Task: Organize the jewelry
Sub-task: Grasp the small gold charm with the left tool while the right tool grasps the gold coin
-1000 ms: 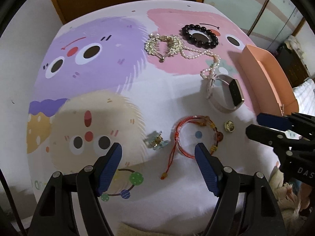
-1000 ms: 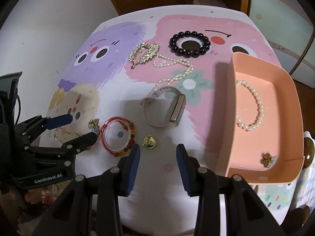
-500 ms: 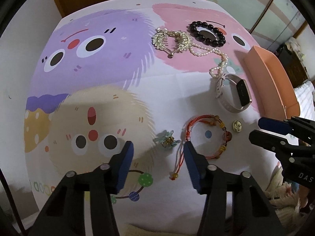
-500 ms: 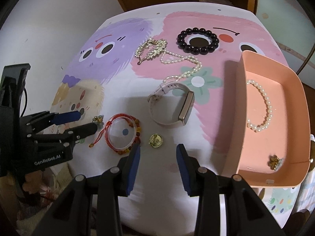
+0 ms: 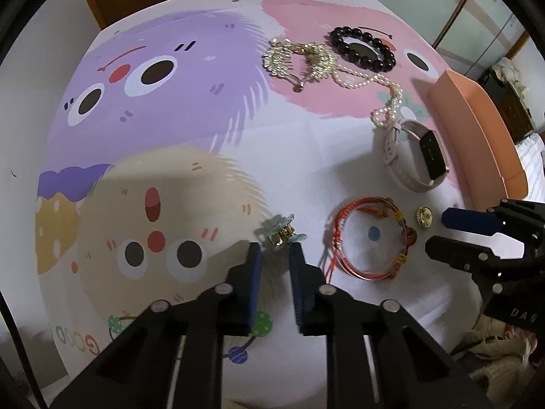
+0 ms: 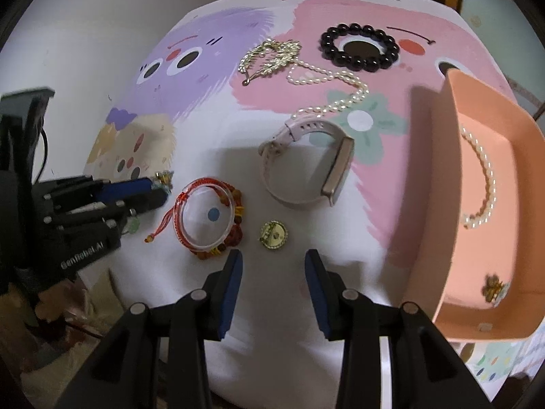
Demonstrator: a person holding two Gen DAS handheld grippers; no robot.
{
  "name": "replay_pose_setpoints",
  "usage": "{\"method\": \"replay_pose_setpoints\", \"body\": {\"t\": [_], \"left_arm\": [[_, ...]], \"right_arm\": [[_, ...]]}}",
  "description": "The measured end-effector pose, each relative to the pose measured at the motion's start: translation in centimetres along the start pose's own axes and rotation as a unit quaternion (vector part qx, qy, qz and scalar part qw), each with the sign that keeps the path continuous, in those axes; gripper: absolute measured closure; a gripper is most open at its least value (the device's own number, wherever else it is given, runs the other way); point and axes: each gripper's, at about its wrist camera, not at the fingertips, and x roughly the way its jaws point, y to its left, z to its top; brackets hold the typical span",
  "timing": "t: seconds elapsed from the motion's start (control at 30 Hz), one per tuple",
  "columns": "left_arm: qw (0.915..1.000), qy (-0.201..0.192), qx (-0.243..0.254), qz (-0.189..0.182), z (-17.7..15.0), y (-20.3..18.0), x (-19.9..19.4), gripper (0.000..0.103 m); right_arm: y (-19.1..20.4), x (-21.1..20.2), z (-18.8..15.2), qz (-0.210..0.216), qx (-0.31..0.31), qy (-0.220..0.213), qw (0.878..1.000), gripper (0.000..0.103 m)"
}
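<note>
My left gripper (image 5: 275,250) has its jaws narrowed but still apart, right behind a small teal and gold hair clip (image 5: 281,231), not holding it. It also shows in the right wrist view (image 6: 155,192) at the clip (image 6: 163,177). My right gripper (image 6: 272,259) is open and empty just below a gold brooch (image 6: 274,234). A red cord bracelet (image 6: 207,216) lies left of the brooch. A pale pink watch (image 6: 306,177), a pearl necklace (image 6: 327,81), a gold necklace (image 6: 269,58) and a black bead bracelet (image 6: 359,51) lie farther back.
An orange tray (image 6: 425,184) stands at the right with a pearl bracelet (image 6: 482,184) and a small flower piece (image 6: 492,288) in it. The cartoon mat (image 5: 170,136) covers the table; its near edge is just below both grippers.
My left gripper has closed from wide open to a narrow gap and moved forward up to the hair clip. My right gripper has come a little closer to the brooch.
</note>
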Motion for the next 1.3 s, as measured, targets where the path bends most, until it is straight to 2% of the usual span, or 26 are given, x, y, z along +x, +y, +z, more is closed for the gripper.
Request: {"method": "replay_pose_setpoints", "body": {"t": [0.17, 0.43, 0.6, 0.83, 0.93, 1.07, 1.13, 1.2, 1.23, 1.27, 1.3], "left_arm": [[0.9999, -0.004, -0.006, -0.008, 0.0, 0.6, -0.1, 0.092], [0.9996, -0.007, -0.018, -0.022, 0.0, 0.9, 0.0, 0.092], [0.9997, -0.011, -0.02, -0.011, -0.1, 0.8, -0.1, 0.095], [0.9992, -0.029, -0.028, -0.009, 0.0, 0.8, -1.1, 0.097], [0.9988, -0.037, -0.03, -0.007, 0.1, 0.9, -1.7, 0.097], [0.9988, -0.044, -0.016, -0.009, -0.1, 0.5, -2.2, 0.097], [0.9989, -0.045, -0.011, -0.009, -0.3, 0.5, -2.3, 0.093], [0.999, -0.042, 0.0, -0.016, -0.3, 0.3, -2.1, 0.072], [0.9989, -0.043, 0.007, -0.014, -0.4, 0.2, -2.1, 0.066], [0.9987, -0.046, 0.02, -0.003, -0.3, 0.1, -2.1, 0.055], [0.9983, -0.049, 0.03, 0.007, -0.4, -0.1, -2.0, 0.052]], "right_arm": [[1.6, 0.6, 0.3, -0.036, -0.036, -0.005, 0.999, 0.066], [2.4, 1.0, 0.5, -0.072, -0.084, -0.014, 0.994, 0.083], [2.8, 1.2, 0.7, -0.082, -0.106, -0.027, 0.991, 0.084], [2.2, 0.9, 0.6, -0.065, -0.092, -0.029, 0.993, 0.084], [1.8, 0.1, 0.4, -0.045, -0.082, -0.034, 0.995, 0.084], [1.8, -1.0, 0.3, -0.036, -0.081, -0.048, 0.995, 0.084], [1.8, -1.2, 0.1, -0.032, -0.081, -0.05, 0.995, 0.084], [1.7, -1.4, 0.0, -0.029, -0.081, -0.05, 0.995, 0.084], [1.6, -1.4, -0.1, -0.028, -0.08, -0.05, 0.995, 0.084], [1.5, -1.5, -0.2, -0.026, -0.079, -0.049, 0.995, 0.084], [1.3, -1.5, -0.2, -0.022, -0.076, -0.048, 0.996, 0.084]]}}
